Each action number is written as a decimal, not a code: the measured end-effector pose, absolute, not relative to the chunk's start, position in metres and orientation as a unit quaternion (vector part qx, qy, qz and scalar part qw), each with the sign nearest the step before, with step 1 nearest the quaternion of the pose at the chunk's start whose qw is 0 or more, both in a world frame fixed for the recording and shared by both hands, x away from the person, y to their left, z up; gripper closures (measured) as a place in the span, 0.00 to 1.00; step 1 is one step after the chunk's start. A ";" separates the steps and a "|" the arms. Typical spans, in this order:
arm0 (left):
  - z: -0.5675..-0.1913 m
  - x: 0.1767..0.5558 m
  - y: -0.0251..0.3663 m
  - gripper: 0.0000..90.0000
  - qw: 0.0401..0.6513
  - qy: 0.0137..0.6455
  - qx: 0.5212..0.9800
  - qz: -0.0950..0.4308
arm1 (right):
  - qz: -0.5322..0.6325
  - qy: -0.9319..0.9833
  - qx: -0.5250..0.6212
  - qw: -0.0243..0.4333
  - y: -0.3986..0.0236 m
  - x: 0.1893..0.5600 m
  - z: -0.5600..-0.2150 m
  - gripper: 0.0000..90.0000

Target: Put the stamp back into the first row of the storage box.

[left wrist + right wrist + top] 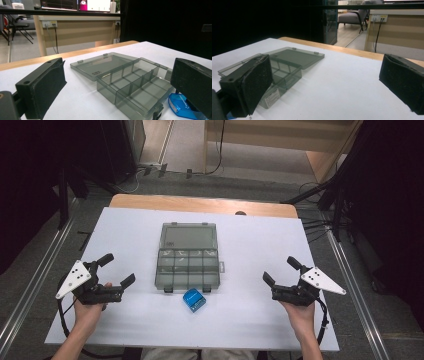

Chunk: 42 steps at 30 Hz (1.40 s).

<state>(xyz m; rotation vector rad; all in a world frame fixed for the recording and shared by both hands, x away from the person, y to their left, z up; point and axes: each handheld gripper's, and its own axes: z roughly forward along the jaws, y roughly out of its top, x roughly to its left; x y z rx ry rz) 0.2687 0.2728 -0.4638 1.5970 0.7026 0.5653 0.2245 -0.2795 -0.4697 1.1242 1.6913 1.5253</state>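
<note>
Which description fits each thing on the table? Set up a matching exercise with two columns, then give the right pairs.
Things:
1. compartment box
2. blue item
3. left hand-held gripper
4. right hand-held gripper

Descriptions:
A. small, lying just in front of the box
B. at the table's right side, jaws open and empty
C. grey, see-through, lid laid back flat
D. at the table's left side, jaws open and empty

Pairs: 1-C, 2-A, 3-D, 4-B

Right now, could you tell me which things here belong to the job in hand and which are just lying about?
Job in hand:
- open grey compartment box, lid laid flat
- small blue case beside its near edge
- left gripper and right gripper, both open and holding nothing

Lying about:
- cables on the floor
- chair in the background
</note>
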 end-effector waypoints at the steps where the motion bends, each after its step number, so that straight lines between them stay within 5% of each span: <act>1: -0.464 0.269 0.273 0.00 0.609 0.306 0.690 0.244 | 0.572 0.638 0.422 0.295 -0.279 0.224 -0.471 0.00; 42: -0.464 0.268 0.274 0.00 0.615 0.308 0.687 0.234 | 0.538 0.695 0.395 0.266 -0.255 0.224 -0.478 0.00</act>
